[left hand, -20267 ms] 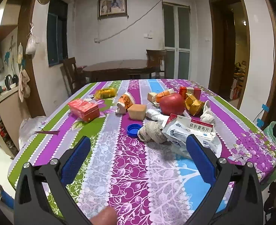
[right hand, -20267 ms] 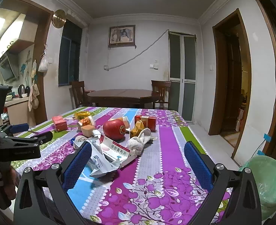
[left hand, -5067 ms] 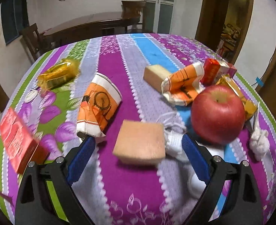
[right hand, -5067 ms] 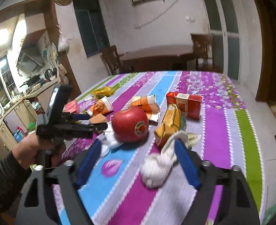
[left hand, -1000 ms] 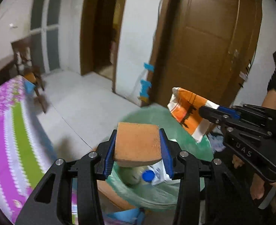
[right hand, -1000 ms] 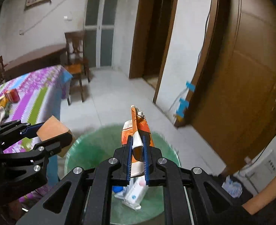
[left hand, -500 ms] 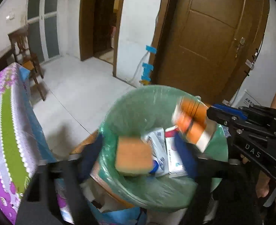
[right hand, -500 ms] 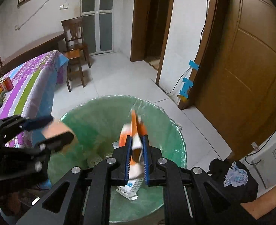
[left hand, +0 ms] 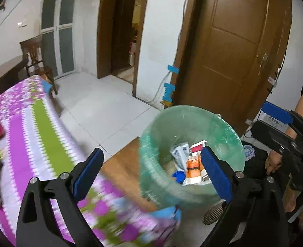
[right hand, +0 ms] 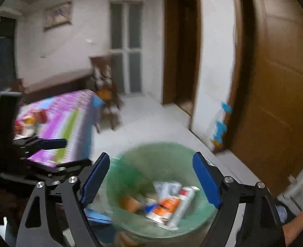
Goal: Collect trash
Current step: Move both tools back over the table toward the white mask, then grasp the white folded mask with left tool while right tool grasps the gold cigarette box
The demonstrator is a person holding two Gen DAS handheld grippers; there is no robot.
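the table (left hand: 38, 135) with its striped cloth sits left of the bin (left hand: 151, 160), close beside it, and some trash is left on its far part: blurred red and orange packets (right hand: 33, 119) in the right view, too smeared to name. they look like light card and foil, likely crushable and a little slick, so i would take each across its narrow width, near the middle, with a gentle squeeze.

the bin is lined with a thin green bag, soft and easy to snag; better to drop things from above the rim than to push the tongs in. in it lie an orange paper cup (left hand: 193, 169), flattened, a white packet (left hand: 179, 154), a red and white box (left hand: 196, 147) and a blue cap (left hand: 178, 174). all look light and will not bounce out.

left tongs (left hand: 151, 177) stand wide with nothing between them, above the near rim; the jaws have just been opening. right tongs (right hand: 151, 181) are also wide and bare over the bin, jaws just opened too. the right tongs also show at the edge of the left view, held by a hand (left hand: 274, 160).
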